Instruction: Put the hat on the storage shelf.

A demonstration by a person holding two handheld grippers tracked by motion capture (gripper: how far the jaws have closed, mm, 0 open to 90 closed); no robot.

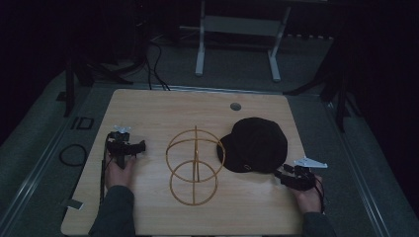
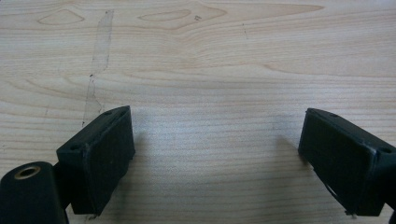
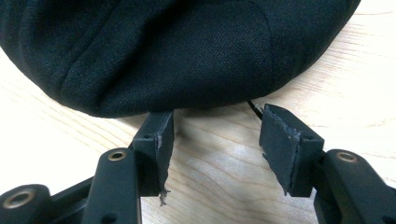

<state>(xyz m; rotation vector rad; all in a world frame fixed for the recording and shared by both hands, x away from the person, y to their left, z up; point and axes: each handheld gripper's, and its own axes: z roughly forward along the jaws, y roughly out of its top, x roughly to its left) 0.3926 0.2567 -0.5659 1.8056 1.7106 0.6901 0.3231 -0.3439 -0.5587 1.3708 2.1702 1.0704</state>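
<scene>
Dim room, wooden tabletop with rounded corners. Black cap lies right of centre, crown up. Just left of it stands a golden wire frame of crossed hoops on a ring base; its upper hoop nearly meets the cap's edge. Right tongs, held in the right hand, sit at the cap's near right rim; the gap between the jaws is too small to judge. Left tongs, in the left hand, rest on bare wood well left of the frame, pointing toward it. A small round grommet sits near the far edge.
</scene>
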